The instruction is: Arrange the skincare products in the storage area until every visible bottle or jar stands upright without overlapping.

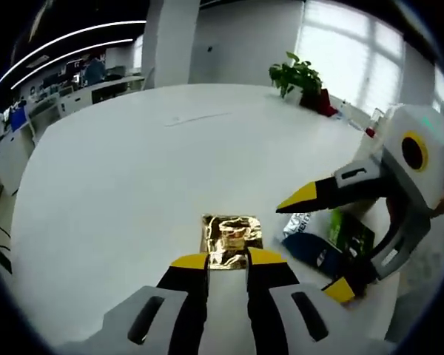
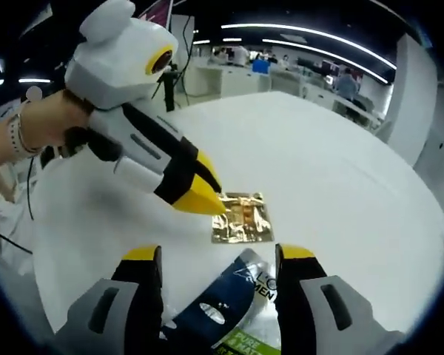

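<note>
Gold foil, a crinkled sachet [image 2: 242, 217] lying flat on the white table [image 2: 340, 170], is pinched at its near corner by the left gripper [image 2: 211, 201], jaws almost shut. A dark blue tube [image 2: 222, 303] lies flat between the wide jaws of the right gripper [image 2: 218, 259], not yet touched. Foil could tear or slip (thin, limp, hardly able to stand), and the tube could be knocked aside. "MEN" is read on the tube; the rest is illegible.
</note>
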`<state>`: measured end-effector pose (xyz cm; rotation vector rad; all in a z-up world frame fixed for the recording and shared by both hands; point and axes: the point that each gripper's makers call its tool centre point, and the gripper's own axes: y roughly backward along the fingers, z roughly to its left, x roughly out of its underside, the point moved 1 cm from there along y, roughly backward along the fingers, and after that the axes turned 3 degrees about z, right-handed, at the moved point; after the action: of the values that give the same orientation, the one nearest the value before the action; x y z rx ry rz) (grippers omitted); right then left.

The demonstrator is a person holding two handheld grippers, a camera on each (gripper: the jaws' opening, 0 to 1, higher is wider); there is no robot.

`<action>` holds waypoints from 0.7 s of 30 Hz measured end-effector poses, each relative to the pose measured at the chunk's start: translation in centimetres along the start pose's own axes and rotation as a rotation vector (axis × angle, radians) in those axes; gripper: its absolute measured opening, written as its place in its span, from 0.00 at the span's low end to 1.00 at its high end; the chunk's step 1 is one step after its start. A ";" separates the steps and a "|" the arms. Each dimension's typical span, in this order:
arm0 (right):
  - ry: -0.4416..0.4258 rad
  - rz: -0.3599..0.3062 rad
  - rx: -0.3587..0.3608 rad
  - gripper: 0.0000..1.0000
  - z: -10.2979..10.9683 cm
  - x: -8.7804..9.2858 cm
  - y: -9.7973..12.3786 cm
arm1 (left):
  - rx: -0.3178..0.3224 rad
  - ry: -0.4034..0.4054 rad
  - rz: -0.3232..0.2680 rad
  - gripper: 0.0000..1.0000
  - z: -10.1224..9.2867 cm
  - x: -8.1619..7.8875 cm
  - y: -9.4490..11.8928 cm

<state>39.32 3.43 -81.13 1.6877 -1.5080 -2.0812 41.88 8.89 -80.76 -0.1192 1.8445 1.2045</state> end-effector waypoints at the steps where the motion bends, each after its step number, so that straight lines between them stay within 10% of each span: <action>1: -0.006 -0.002 -0.001 0.61 -0.3 0.0 -0.2 | -0.001 0.001 0.001 0.14 0.1 0.0 -0.1; 21: -0.186 -0.052 -0.003 0.51 0.2 -0.1 -0.4 | -0.009 0.045 0.021 0.08 1.8 0.7 -1.0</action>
<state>39.41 3.81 -81.32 1.5874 -1.5227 -2.3231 43.09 9.97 -82.19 -0.1328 1.8839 1.2340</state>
